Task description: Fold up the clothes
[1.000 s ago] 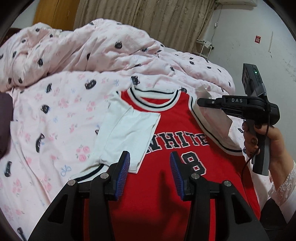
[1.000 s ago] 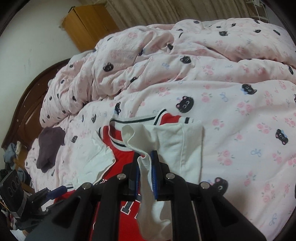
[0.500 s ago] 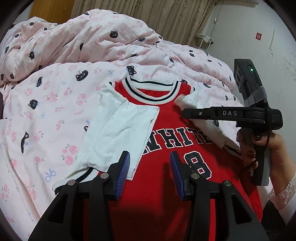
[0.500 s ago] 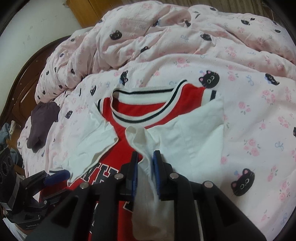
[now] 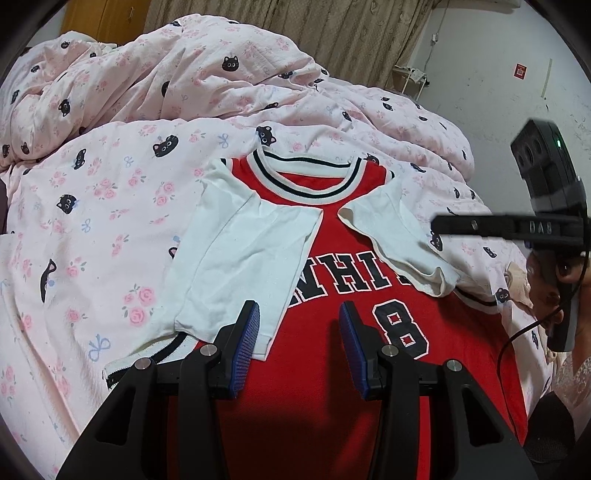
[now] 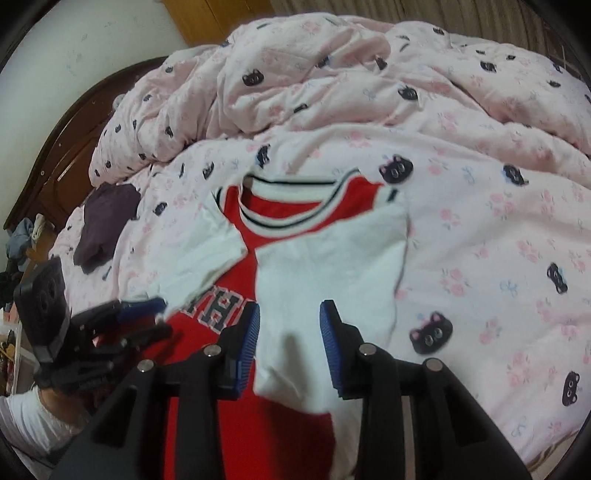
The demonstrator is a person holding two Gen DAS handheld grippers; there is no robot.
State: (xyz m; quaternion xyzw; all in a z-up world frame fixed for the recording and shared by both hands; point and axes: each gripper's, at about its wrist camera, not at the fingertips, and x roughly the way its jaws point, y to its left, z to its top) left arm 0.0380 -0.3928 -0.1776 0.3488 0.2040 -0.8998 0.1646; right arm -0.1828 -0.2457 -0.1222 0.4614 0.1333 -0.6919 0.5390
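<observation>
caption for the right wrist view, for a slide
Right tool, jaws just opened, lets go of the white sleeve folded over the red jersey on a pink quilt.

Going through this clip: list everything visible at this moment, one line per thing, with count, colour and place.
jersey: one, red with white sleeves, flat on the bed, both sleeves folded inward
duvet: one, pink with black cat faces, covering the bed
dark garment: one, purplish, on the duvet left of the jersey
headboard: one, dark wood, far left
curtain: one, beige, behind the bed
wardrobe: one, wooden, back corner
left tongs: blue pads, open above the jersey
right tongs: just been opening, sleeve released
</observation>
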